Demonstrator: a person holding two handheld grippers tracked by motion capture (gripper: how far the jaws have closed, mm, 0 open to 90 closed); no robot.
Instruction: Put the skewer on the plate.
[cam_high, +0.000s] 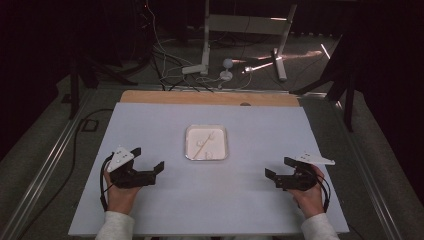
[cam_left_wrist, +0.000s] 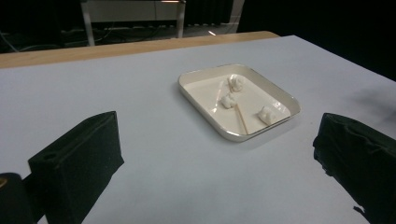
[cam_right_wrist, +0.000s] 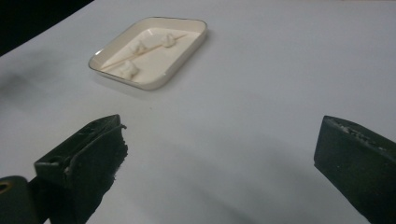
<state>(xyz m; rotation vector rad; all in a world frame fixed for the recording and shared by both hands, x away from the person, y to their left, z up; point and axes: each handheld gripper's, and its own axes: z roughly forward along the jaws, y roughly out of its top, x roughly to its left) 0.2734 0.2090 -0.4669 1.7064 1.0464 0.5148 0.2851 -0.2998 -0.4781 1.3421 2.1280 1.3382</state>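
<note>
Tray (cam_high: 190, 150) between grippers, apparently untouched

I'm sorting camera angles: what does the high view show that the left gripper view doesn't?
High view alone: both hands, the left gripper and right gripper, open, either side of the tray, plus floor cables. Left gripper view alone: three separate white lumps. Shared: tray, stick, white table.

Ahead of me a shallow cream tray (cam_high: 189, 145) lies flat mid-table, holding three small white lumps (cam_left_wrist: 268, 114) and a thin wooden stick (cam_left_wrist: 242, 120) lying diagonally among them.
</note>
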